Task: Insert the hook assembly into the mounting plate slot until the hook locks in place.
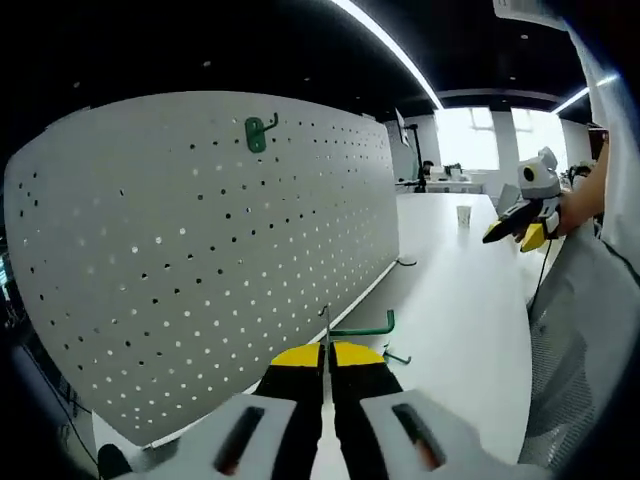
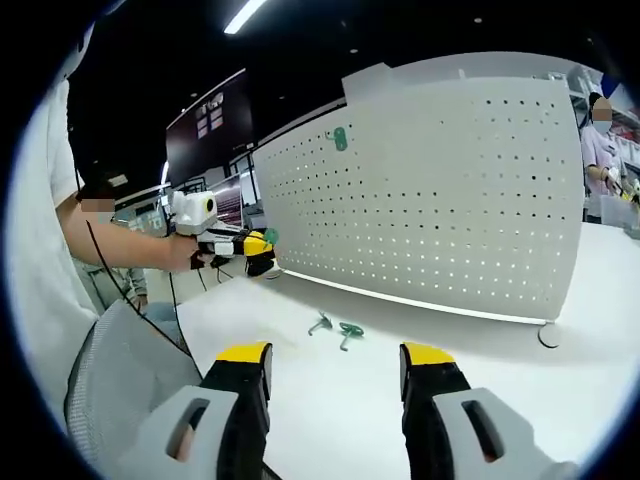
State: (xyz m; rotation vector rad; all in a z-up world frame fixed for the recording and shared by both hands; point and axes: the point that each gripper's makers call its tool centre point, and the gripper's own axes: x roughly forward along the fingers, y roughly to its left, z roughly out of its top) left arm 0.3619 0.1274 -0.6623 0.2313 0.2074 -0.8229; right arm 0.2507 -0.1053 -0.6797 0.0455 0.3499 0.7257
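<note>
The white pegboard [image 1: 200, 260] stands upright on the white table, with one green hook [image 1: 256, 132] mounted near its top. My left gripper [image 1: 326, 352] is shut on a green hook [image 1: 362, 328] by its thin metal plate, a short way in front of the board's lower edge. In the right gripper view the same board [image 2: 430, 190] and mounted hook [image 2: 340, 138] show, and the left gripper [image 2: 252, 245] is held in a hand with the green hook tip [image 2: 270, 236] at its jaws. My right gripper [image 2: 335, 372] is open and holds nothing.
Two loose hooks [image 2: 320, 323] [image 2: 350, 332] lie on the table in front of the board. A paper cup [image 1: 464, 214] stands farther back. The right gripper [image 1: 515, 235] hovers at the table's far side. A person [image 2: 600, 140] stands behind the board's right end.
</note>
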